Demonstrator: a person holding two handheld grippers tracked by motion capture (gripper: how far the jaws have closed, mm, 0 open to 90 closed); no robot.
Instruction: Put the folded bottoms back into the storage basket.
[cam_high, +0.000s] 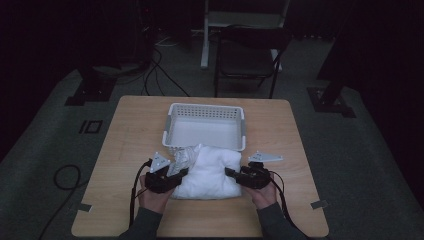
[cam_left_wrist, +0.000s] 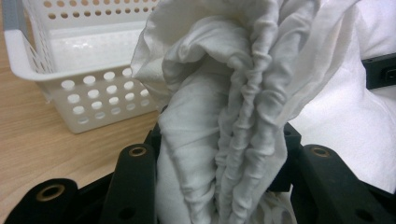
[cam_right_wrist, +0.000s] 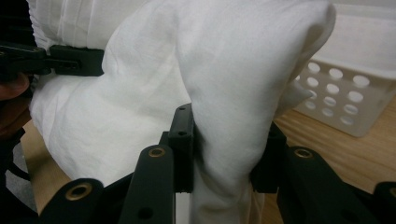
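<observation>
The left gripper (cam_high: 176, 176) and right gripper (cam_high: 234, 173) both pinch the white cloth (cam_high: 207, 172); the basket (cam_high: 172, 125) sits at twelve o'clock.

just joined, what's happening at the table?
A person holds a tool in each hand, both clamped on a white cloth. The left tool grips a bunched, wrinkled edge; the right tool pinches a smoother fold on the opposite side. The cloth sits on the table just in front of an empty white basket.
</observation>
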